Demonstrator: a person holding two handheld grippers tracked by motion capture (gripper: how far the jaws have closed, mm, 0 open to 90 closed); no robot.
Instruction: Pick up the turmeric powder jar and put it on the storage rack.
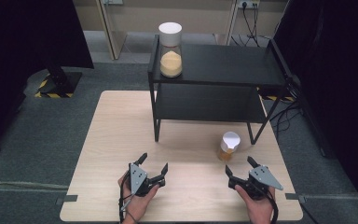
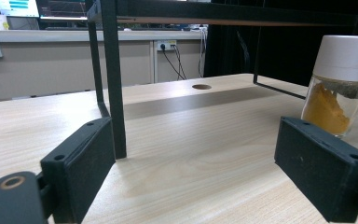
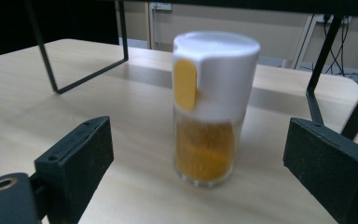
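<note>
With both hand-held grippers agape, we should ease the right hand-held gripper (image 1: 240,171) toward the jar (image 1: 228,145) at 11 o'clock, centring it on the glass below the cap, while the left hand-held gripper (image 1: 153,164) waits.

Black grippers (image 1: 153,166) w/ grey plates

In the right gripper view the small spice jar (image 3: 212,107) at centre frame is showing blurred, its powder and yellow tab soft-edged. In the left gripper view the same jar is being cut off by the right edge, and the black shelf rack (image 2: 112,79) is running out past the top. In the high view, both forearms are being cropped at the bottom edge.
</note>
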